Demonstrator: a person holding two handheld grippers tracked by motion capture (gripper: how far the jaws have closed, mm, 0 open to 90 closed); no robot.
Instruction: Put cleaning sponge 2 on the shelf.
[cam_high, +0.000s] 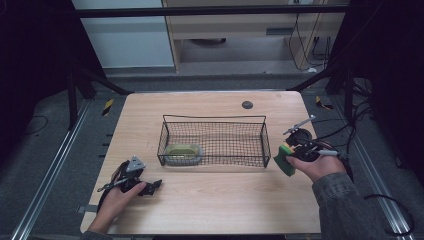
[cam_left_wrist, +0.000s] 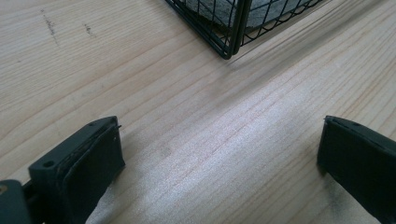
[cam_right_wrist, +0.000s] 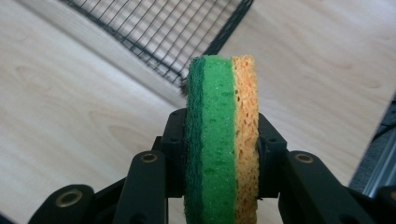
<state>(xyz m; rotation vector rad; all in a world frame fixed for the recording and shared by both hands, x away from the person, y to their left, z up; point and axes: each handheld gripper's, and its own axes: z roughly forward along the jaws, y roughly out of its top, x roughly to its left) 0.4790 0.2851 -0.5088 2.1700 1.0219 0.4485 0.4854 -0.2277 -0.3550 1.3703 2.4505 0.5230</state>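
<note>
A black wire basket (cam_high: 214, 120) stands mid-table with a yellow-green sponge (cam_high: 183, 150) lying in its front left corner. My right gripper (cam_high: 290, 156) hovers just right of the basket, shut on a green and yellow sponge (cam_right_wrist: 221, 140) squeezed edge-on between the jaws. The same sponge (cam_high: 284, 159) pokes out toward the basket's right end. My left gripper (cam_high: 150, 187) rests low over the wood at the front left, open with nothing between its fingers (cam_left_wrist: 88, 163). The basket's corner (cam_left_wrist: 231, 44) lies just ahead of it.
The light wooden table (cam_high: 220, 200) has a small dark round plug (cam_high: 247, 104) near its back edge. Metal rails run along both sides of the table, and cables trail on the floor at right.
</note>
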